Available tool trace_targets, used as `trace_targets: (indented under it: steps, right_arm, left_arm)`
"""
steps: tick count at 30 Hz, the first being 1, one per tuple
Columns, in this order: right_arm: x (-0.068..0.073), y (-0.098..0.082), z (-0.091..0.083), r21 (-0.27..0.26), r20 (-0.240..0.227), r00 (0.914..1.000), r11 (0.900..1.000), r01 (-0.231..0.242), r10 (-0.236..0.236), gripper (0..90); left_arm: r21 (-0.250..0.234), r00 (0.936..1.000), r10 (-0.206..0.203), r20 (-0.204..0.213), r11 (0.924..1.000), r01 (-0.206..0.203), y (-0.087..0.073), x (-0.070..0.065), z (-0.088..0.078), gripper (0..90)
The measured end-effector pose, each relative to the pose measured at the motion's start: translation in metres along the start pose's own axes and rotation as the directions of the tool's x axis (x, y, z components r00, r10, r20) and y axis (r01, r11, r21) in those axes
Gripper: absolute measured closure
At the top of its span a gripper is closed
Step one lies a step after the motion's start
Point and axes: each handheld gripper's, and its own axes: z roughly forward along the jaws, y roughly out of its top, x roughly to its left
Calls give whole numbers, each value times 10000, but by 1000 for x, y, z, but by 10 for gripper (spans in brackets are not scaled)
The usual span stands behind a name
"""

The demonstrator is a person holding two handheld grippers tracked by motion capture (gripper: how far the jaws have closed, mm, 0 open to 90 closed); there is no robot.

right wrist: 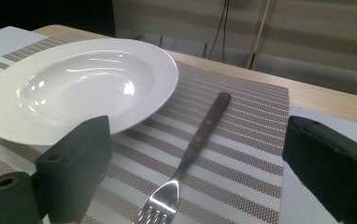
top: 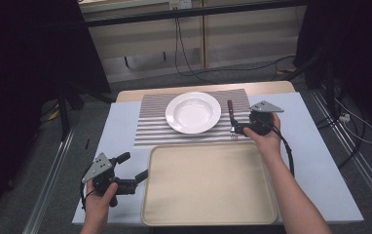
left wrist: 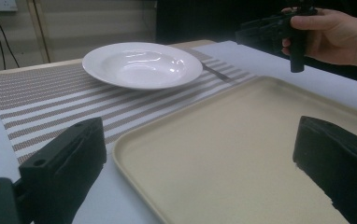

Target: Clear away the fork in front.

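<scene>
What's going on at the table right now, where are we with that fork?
The right gripper is at the fork, which lies on the striped placemat beside the white plate. Its jaws stand open on either side of the fork's tines and do not grip it yet. The left gripper waits open at the left edge of the beige tray, holding nothing.

The plate (top: 193, 112) is plain glossy white. The mat (top: 150, 129) beneath it carries brown and white stripes with a fine woven dot texture. The fork (right wrist: 189, 154) has a dark brown wooden handle and shiny silver tines. The tray (top: 208, 183) is plain beige. The table cover (top: 315, 161) is pale blue-white, over light wood at the far edge.
</scene>
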Motion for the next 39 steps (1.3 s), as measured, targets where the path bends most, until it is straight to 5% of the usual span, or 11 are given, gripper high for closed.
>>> trace_targets:
  steps: [8,19,39]
  right_arm:
    - [-2,4,9,-11,73,9999,10000,81,-81,150]
    - [-4,8,25,702,-243,9990,9969,-348,366,400]
    - [-8,7,69,2391,4,9962,9673,-846,870,621]
  left_arm:
    - [-29,10000,19,4,10000,-19,0,1,0,30]
    - [-19,10000,49,6,10000,-49,0,1,0,30]
    - [-188,9996,223,-165,9996,-226,1,1,-2,31]
